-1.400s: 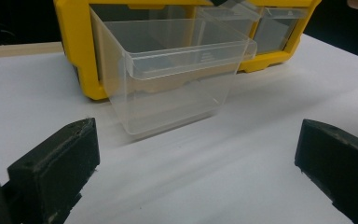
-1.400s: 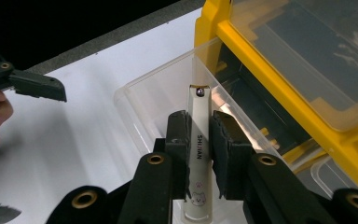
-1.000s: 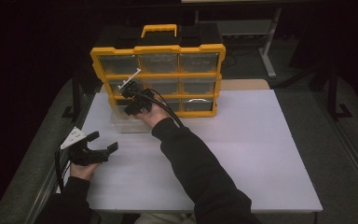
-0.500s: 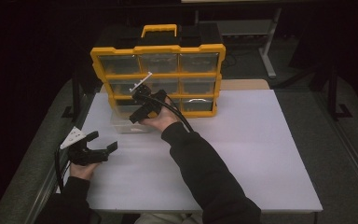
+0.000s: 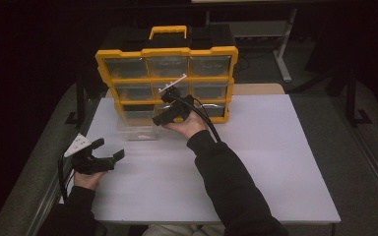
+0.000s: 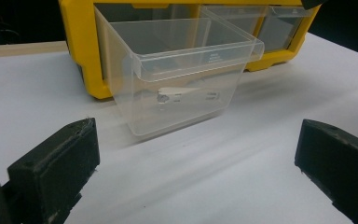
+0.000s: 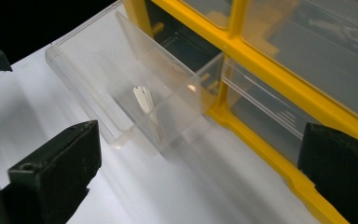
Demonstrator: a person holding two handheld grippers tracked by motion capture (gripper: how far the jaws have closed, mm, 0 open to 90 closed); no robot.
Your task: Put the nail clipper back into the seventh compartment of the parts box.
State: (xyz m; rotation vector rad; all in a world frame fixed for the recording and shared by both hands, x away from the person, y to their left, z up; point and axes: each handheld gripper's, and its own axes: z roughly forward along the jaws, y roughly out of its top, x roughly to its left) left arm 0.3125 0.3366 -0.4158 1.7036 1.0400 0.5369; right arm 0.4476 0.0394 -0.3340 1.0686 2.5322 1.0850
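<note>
Drawer (image 5: pixel 137 124) pulled out, right gripper (image 5: pixel 163 116) released.

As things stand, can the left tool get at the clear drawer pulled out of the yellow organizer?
Probably yes. The left tool is open and faces the clear drawer, with only bare white table between them. The right tool hovers beside the drawer, not across that path.

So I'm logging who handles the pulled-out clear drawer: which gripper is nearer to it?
Right. The right gripper hangs open just beside the clear drawer; the left gripper rests open on the table, well short of it.
</note>
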